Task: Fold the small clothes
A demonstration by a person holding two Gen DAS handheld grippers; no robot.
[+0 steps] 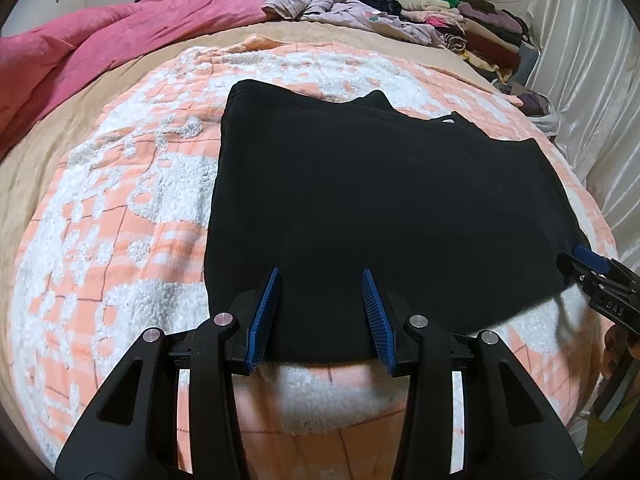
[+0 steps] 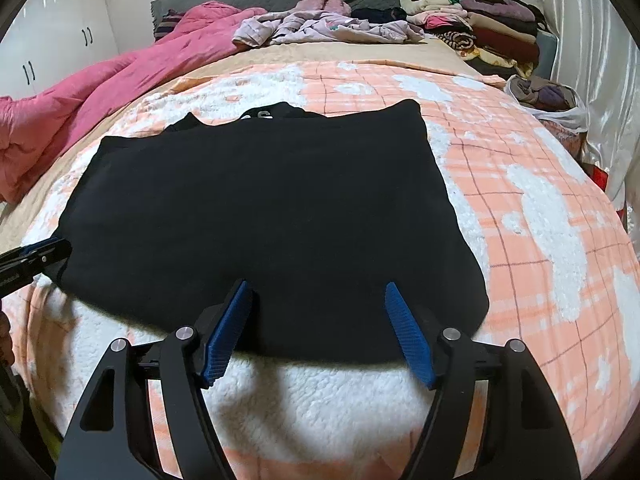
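- Black garment (image 1: 380,200) lies flat on the peach-and-white blanket (image 1: 120,208), long axis running side to side.
- Left gripper (image 1: 320,276) and right gripper (image 2: 318,288) both gape open over its near hem, neither gripping.
- Each sits equally near its own corner.

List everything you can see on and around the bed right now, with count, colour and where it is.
black garment: one, black, spread flat mid-bed on the blanket
blanket: one, peach and white check, covering the bed
comforter: one, pink, bunched at far left
loose clothes: heap, pale lilac, far end
folded clothes: stack, mixed colours, far right corner
plastic bag: one, white, right edge, holding clothes
wardrobe: white, far left
left gripper: open, at garment's near hem
right gripper: open, at near hem
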